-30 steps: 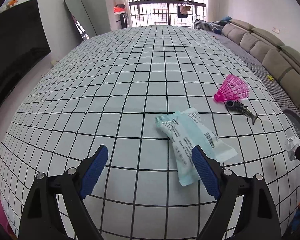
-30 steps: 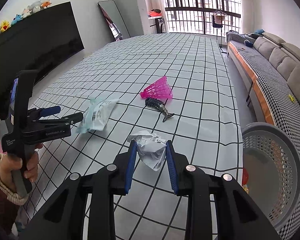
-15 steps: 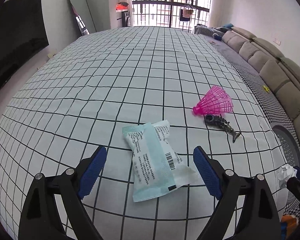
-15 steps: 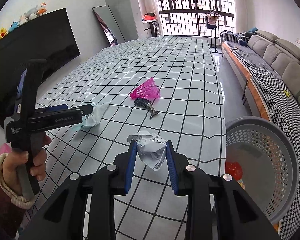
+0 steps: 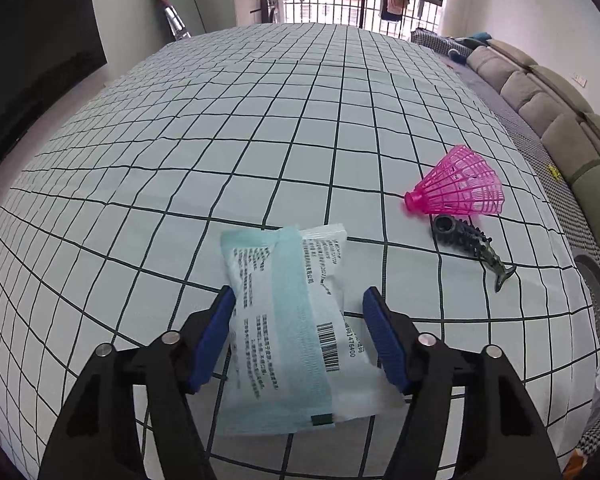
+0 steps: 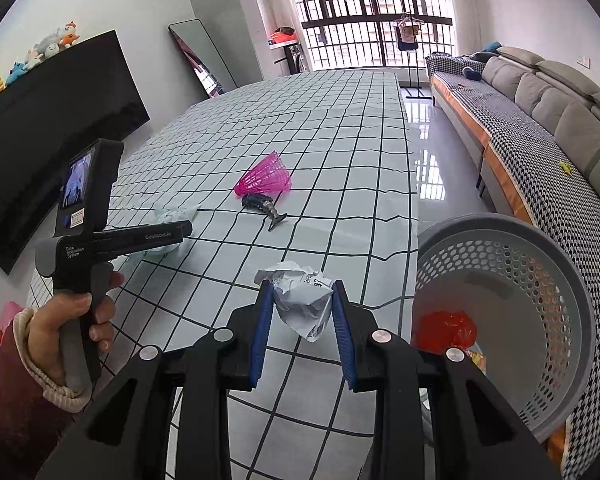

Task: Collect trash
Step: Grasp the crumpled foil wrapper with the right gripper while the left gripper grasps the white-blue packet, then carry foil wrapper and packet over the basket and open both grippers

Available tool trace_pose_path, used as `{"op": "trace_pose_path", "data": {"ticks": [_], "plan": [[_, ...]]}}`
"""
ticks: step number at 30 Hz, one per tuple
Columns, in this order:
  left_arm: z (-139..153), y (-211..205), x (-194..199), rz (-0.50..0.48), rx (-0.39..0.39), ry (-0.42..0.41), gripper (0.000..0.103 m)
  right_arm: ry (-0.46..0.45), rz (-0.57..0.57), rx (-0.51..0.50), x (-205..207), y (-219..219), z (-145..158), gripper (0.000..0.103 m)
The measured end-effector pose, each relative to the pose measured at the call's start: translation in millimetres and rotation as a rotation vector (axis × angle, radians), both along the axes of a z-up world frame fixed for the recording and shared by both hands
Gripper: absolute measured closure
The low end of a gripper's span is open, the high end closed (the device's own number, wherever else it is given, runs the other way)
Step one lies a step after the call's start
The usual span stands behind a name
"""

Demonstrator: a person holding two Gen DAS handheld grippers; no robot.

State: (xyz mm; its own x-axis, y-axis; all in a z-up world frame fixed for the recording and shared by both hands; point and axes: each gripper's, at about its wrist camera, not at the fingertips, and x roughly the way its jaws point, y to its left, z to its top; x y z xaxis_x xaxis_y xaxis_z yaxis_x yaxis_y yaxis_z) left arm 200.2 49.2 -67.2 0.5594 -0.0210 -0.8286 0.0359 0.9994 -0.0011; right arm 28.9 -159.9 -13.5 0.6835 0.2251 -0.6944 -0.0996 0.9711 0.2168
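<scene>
The left claw [image 5: 298, 334] points forward and down over the table [image 5: 260, 128] with its black-gridded white cloth, held by a hand [image 6: 66, 320] gripping the pistol-style handle from below. Its blue-padded jaws stand moderately wide on either side of the flat pale-green and white plastic wrapper [image 5: 296, 320], which lies on the cloth between them; the left pad sits at the wrapper's edge, the right pad just beside it.

The right claw [image 6: 300, 322] is narrow, clamped on a crumpled white paper wad [image 6: 302, 298] held above the table's near corner. Just right of it stands a grey perforated plastic basket [image 6: 572, 280] with a red scrap [image 6: 446, 328] inside. Further along the table lie a pink plastic shuttlecock [image 5: 458, 188] and a dark fish-skeleton toy [image 5: 472, 246], touching each other.
</scene>
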Motion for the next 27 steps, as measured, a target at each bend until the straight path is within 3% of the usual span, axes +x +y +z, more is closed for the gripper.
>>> {"op": "trace_pose_path", "data": {"ticks": [4,12,27], "plan": [[0.8,-2.7,-7.5,-0.017,-0.002,-0.011,0.052,0.001,-0.009,0.009,-0.8,-5.4,-1.7,0.074],[24.6,-29.4,-45.0,-0.073,0.010,-0.084,0.052,0.003,-0.045,0.019,-7.6,-25.6,-6.4,0.074],[55.5,-153.3,-116.9,-0.325,-0.034,-0.149,0.052,-0.008,-0.196,0.012,-42.8,-109.3,-9.0,0.074]]}}
